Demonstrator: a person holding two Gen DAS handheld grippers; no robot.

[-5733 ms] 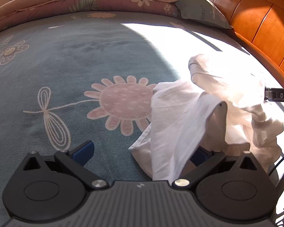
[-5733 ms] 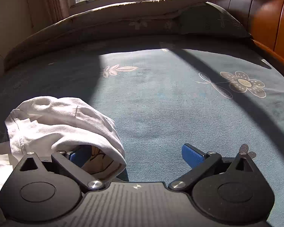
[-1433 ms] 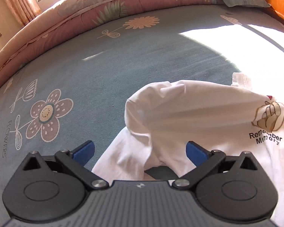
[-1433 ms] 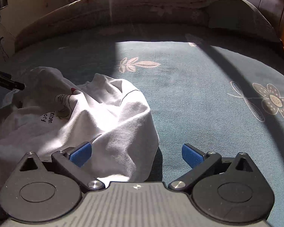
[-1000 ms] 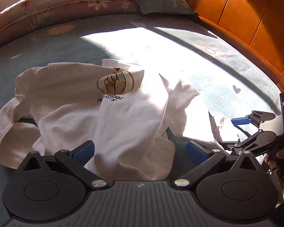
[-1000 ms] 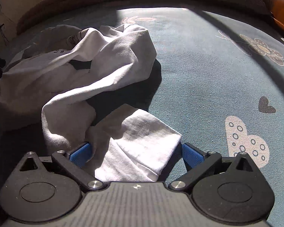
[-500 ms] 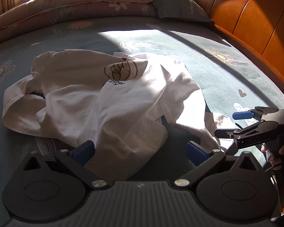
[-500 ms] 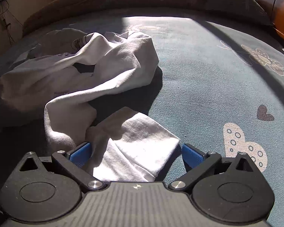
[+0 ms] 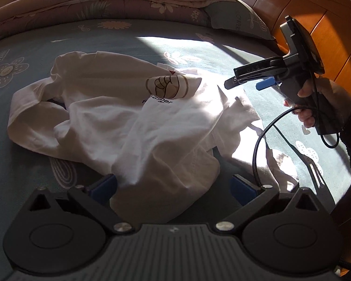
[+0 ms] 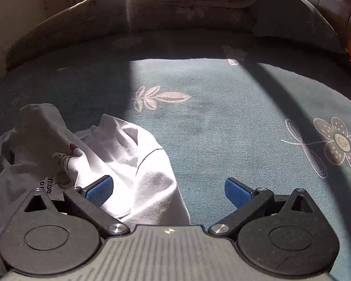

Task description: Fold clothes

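One crumpled white cotton T-shirt [image 9: 119,117] with a fist print lies bunched on the teal flower-patterned bedsheet [image 10: 234,121], partly in sunlight. Left gripper [image 9: 173,187] hangs over the shirt's near edge, jaws wide and holding nothing. Right gripper [image 10: 167,190], gripped by a hand [image 9: 316,103], is raised beside the shirt, jaws likewise spread wide and empty

A crumpled shirt [image 9: 133,126] lies on the bed [image 9: 58,44], its near edge between the spread fingers of the left gripper [image 9: 173,186]. To the right of the shirt, a hand [image 9: 316,103] holds the right gripper [image 9: 245,82] above the bed. Behind the shirt, a folded quilt [image 9: 110,2] and a pillow [image 9: 238,21] lie along the far edge, the pillow beside the headboard [image 9: 316,14].
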